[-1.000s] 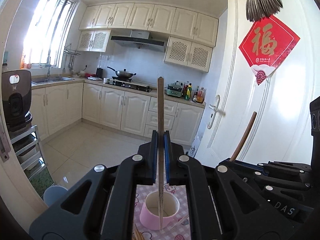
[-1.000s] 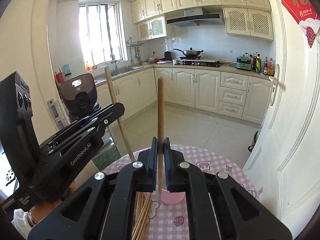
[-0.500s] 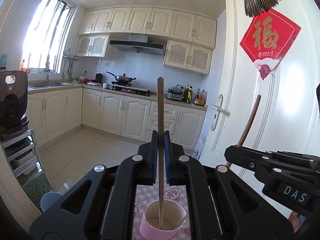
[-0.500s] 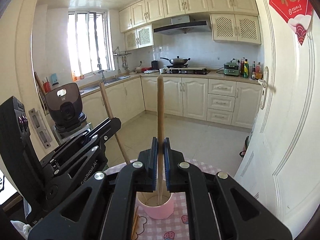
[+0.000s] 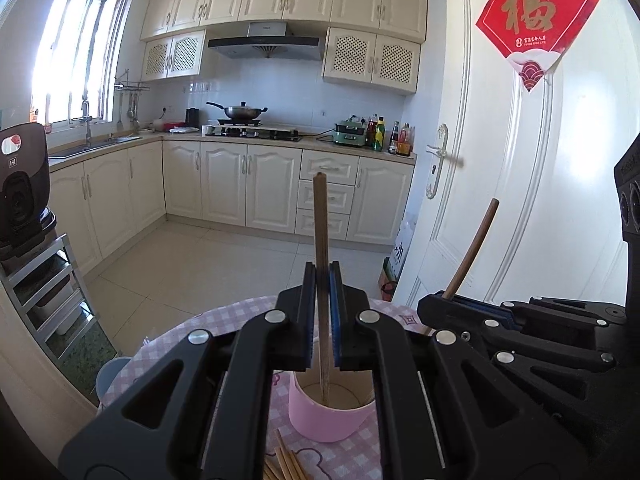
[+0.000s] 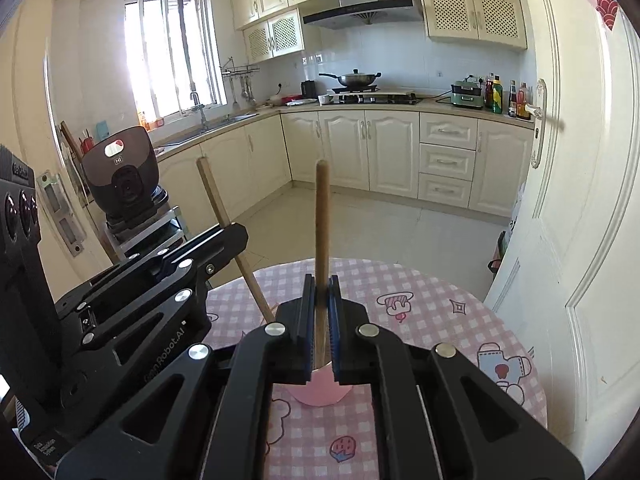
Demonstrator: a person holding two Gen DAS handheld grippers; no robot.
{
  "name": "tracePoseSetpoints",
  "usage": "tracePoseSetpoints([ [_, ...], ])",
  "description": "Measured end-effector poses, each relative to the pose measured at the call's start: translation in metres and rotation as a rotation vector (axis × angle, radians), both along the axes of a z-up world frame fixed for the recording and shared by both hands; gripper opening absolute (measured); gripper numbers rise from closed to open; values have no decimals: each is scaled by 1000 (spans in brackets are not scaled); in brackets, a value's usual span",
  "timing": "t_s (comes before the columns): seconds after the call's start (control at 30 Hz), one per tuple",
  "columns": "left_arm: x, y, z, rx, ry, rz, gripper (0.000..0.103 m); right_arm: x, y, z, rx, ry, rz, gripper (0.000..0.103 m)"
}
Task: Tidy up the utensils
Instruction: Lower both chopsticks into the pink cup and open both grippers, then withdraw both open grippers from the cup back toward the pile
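Note:
My left gripper [image 5: 322, 280] is shut on an upright wooden chopstick [image 5: 320, 216], and its lower tip dips into the pink cup [image 5: 332, 420] on the table. My right gripper [image 6: 321, 292] is shut on a second upright chopstick [image 6: 322, 220] right above the same pink cup [image 6: 320, 394]; its lower end is hidden behind the jaws. Each gripper shows in the other's view: the right gripper [image 5: 434, 306] with its slanted chopstick [image 5: 474, 248], the left gripper [image 6: 236, 236] with its chopstick [image 6: 222, 212]. Several loose chopsticks [image 5: 284, 464] lie in front of the cup.
The round table [image 6: 420, 320] wears a pink checked cloth with cartoon prints. A white door [image 6: 580, 200] stands close on the right. On the left, a dark appliance [image 6: 120, 172] sits on a metal rack and a pale blue bin [image 5: 110, 376] stands by the table.
Both grippers have sunk toward the table with their chopsticks. The left chopstick's tip has gone down into the pink cup, and more of the tabletop shows.

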State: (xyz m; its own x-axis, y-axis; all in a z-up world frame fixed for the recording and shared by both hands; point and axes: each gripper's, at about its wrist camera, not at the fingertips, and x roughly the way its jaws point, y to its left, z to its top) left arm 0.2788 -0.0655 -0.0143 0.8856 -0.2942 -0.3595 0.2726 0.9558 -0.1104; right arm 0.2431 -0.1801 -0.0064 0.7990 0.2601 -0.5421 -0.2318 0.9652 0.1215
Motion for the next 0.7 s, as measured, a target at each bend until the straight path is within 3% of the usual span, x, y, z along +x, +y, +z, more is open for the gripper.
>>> tracePoseSetpoints([
  [0.1, -2, 4, -3, -7, 29, 1, 8, -1, -4, -1, 16, 3, -2, 6],
  [0.13, -3, 5, -4, -4, 40, 7, 14, -2, -4, -1, 24, 11, 5, 7],
  [0.2, -6, 8, -4, -8, 40, 15, 35, -1, -3, -1, 27, 16, 6, 7],
  [0.23, -10, 10, -3, -6, 29, 24, 51, -2, -3, -1, 26, 15, 3, 7],
  [0.4, -24, 11, 5, 29, -5, 41, 54, -9, -3, 2, 24, 7, -4, 13],
  [0.47, -29, 16, 7, 29, -13, 55, 61, -12, -3, 3, 26, 3, -6, 17],
  [0.57, -37, 24, 11, 25, -15, 75, 66, -19, -4, 5, 25, -9, -12, 32],
  [0.63, -43, 30, 12, 26, -12, 78, 67, -25, -4, 7, 20, -23, -26, 47],
  [0.7, -49, 34, 14, 38, -13, 86, 70, -33, -2, 9, 19, -37, -23, 48],
])
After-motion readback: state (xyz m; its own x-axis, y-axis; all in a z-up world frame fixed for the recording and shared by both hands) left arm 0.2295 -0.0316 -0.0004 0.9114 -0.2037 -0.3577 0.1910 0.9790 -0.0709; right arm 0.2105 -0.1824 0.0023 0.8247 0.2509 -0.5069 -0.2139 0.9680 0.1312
